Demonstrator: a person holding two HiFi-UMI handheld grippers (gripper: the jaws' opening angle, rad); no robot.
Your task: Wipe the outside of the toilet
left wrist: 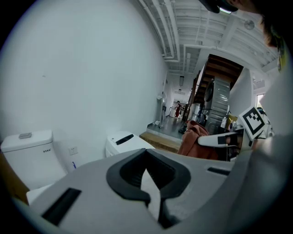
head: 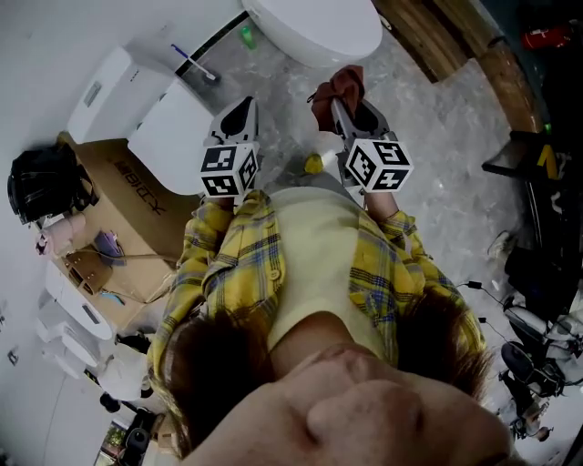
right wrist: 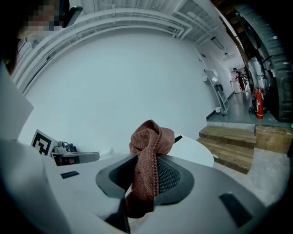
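At upper centre, a brown cloth [head: 342, 84] is pinched by the right gripper [head: 352, 107] below the toilet [head: 314, 27]; the left gripper [head: 239, 116] is pressed together.

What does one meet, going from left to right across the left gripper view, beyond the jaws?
Toilet tank → second toilet → wooden step → cloth → marker cube.
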